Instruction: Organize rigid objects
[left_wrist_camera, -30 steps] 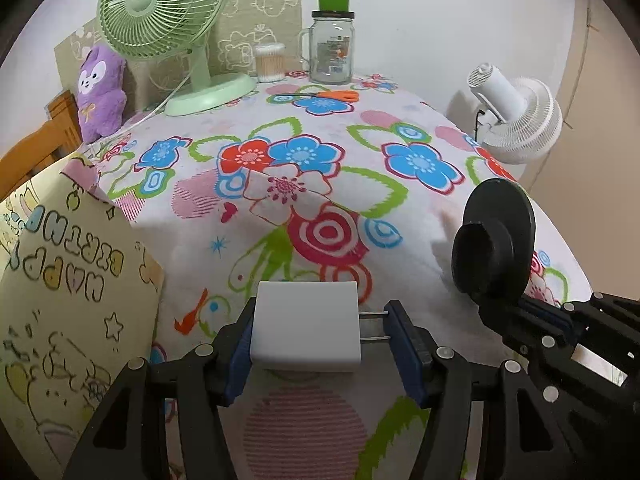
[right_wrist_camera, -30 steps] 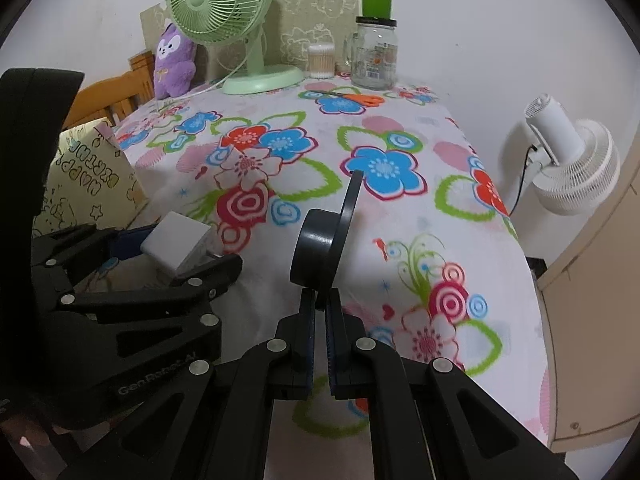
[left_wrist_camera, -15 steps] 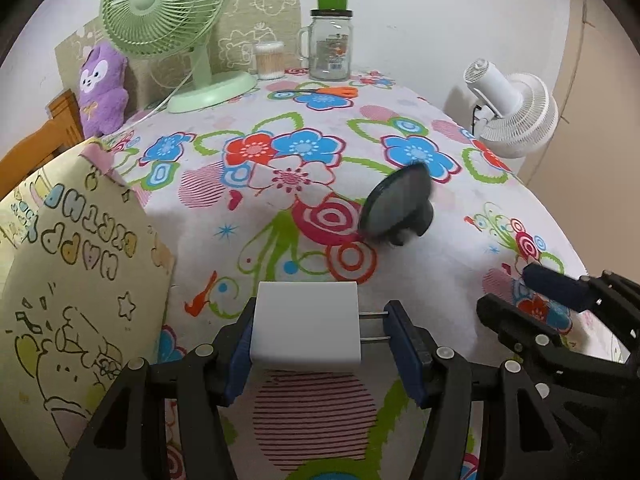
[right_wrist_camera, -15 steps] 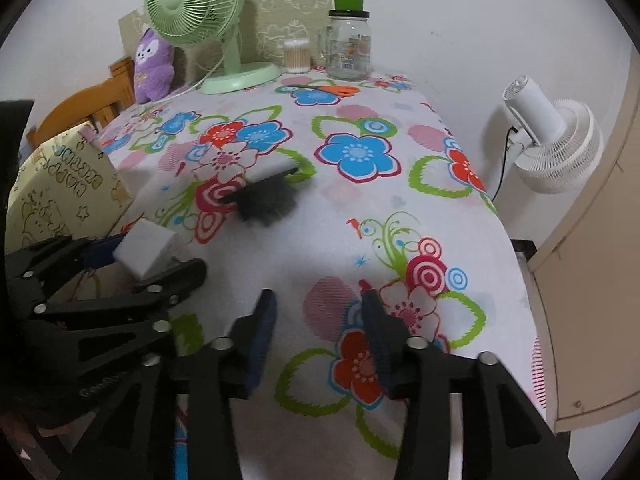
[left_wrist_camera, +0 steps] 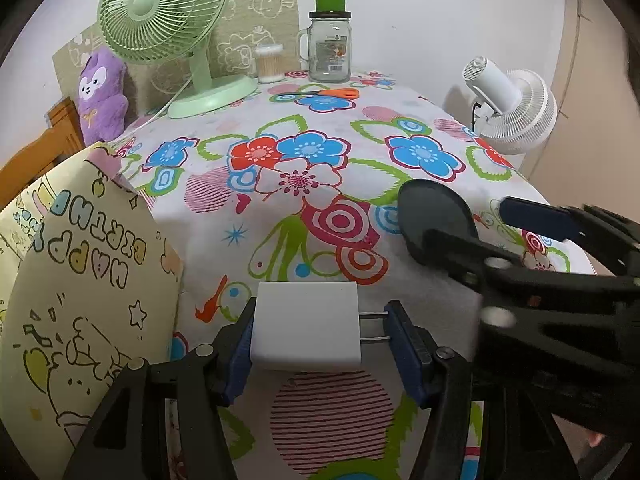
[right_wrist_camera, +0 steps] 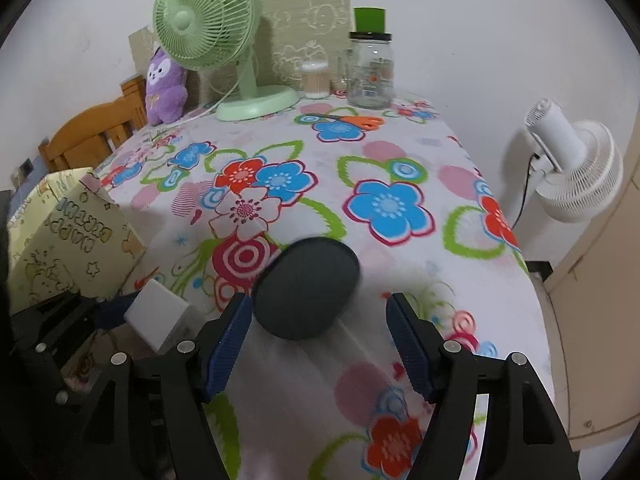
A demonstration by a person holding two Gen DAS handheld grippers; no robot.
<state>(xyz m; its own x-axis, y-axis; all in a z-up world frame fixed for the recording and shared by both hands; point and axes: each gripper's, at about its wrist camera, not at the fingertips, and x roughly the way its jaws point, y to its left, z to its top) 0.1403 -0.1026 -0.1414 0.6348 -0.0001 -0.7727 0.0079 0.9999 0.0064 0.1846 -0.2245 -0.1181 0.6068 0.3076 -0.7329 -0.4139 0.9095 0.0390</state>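
One white charger (left_wrist_camera: 307,326) gripped by left fingers (left_wrist_camera: 236,354); right fingers (right_wrist_camera: 226,346) opening around one black disc (right_wrist_camera: 307,294).

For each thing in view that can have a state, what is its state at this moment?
white charger: clamped in the left gripper, prongs toward one pad
black disc: lying free on the tablecloth
right gripper: jaws opening, nothing between the pads
glass jar: upright, lid on, green cup on top
green fan: upright
scissors: lying flat, closed
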